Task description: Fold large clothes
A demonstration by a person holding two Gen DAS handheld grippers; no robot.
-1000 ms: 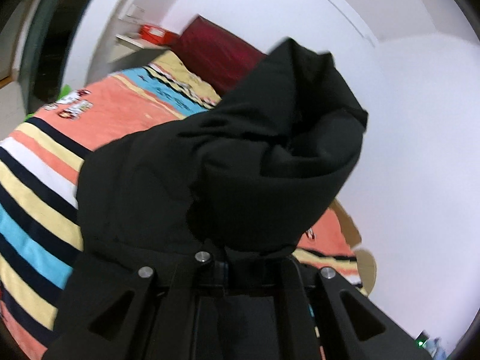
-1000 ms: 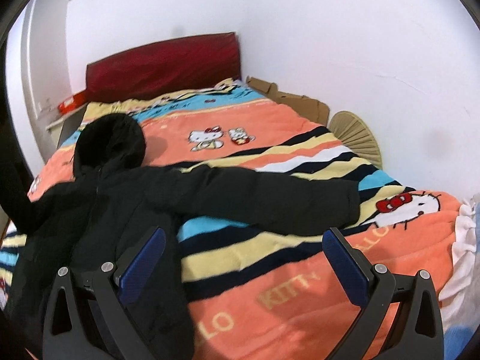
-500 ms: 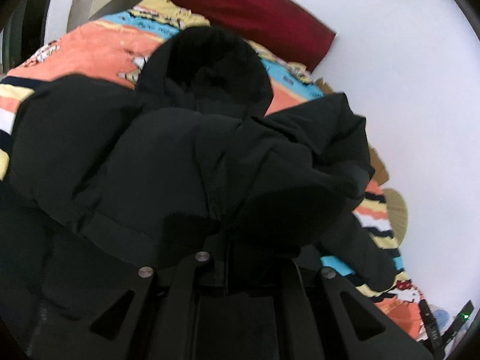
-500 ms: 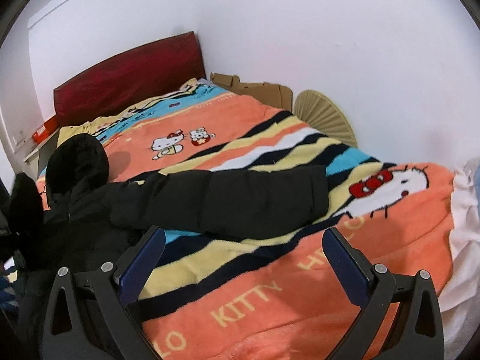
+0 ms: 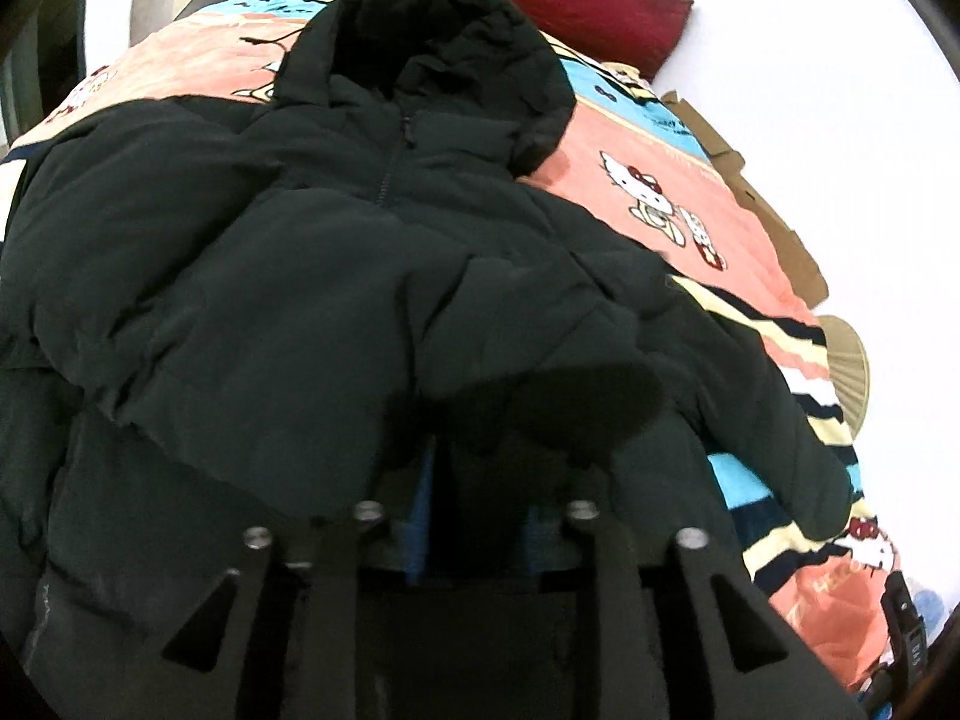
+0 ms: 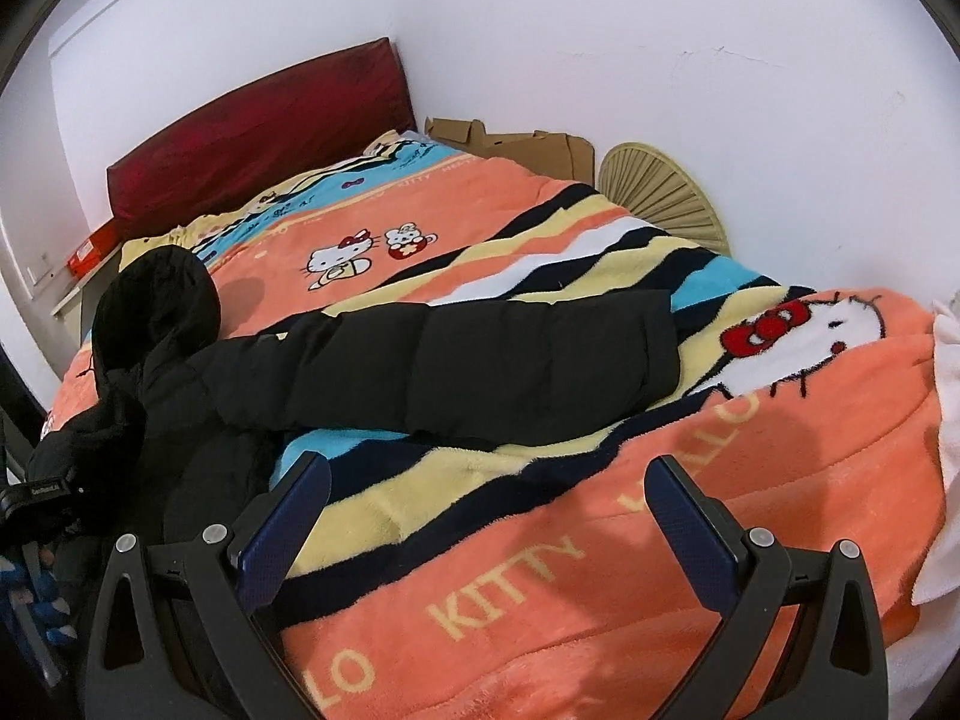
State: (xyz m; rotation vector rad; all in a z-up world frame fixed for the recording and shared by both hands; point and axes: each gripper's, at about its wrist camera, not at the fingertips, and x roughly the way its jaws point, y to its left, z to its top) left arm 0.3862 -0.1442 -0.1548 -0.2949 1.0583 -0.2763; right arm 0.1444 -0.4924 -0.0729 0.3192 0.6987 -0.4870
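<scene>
Lowered since 1 second ago, the folded sleeve [image 5: 372, 312] now lies across the black jacket [image 5: 300, 192] at the blanket's [image 6: 600, 570] left edge. Left gripper [image 5: 474, 474] is opening around sleeve fabric; right gripper [image 6: 480, 516] stands apart, empty.

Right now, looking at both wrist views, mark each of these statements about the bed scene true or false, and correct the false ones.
1. The black jacket lies on a plain white sheet. False: it lies on a striped cartoon-cat blanket.
2. One sleeve stretches flat across the blanket. True.
3. The right gripper is clamped on the sleeve. False: its jaws stand wide open over bare blanket, holding nothing.
4. The hood points toward the dark red headboard. True.
5. The left gripper holds the other sleeve lifted high in the air. False: its jaws are opening, and that folded sleeve rests on the jacket's front.
</scene>
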